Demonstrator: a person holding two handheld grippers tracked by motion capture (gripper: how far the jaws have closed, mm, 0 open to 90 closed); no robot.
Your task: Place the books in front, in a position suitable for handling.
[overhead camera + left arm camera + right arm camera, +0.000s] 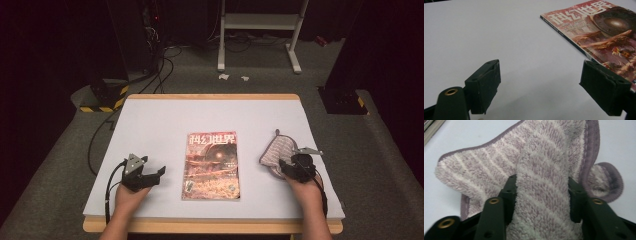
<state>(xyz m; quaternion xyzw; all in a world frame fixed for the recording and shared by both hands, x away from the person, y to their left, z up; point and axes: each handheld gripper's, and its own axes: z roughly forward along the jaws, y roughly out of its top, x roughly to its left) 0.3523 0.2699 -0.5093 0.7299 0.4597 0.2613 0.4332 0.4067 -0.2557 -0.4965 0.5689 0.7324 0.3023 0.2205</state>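
Note:
A magazine with a red cover lies flat in the middle of the white table; its near corner and spine appear in the left gripper view. My left gripper rests to the magazine's left, jaws wide open with bare table between them. A striped mauve towel cloth lies crumpled at the table's right. My right gripper is at its near edge. In the right gripper view a raised fold of the cloth is pinched between the two pads of that gripper.
Beyond the table's far edge, on grey carpet, stand a white metal frame and a black base with yellow-black stripes. Cables trail across the floor at the left. The table's wooden front edge runs just before the person's forearms.

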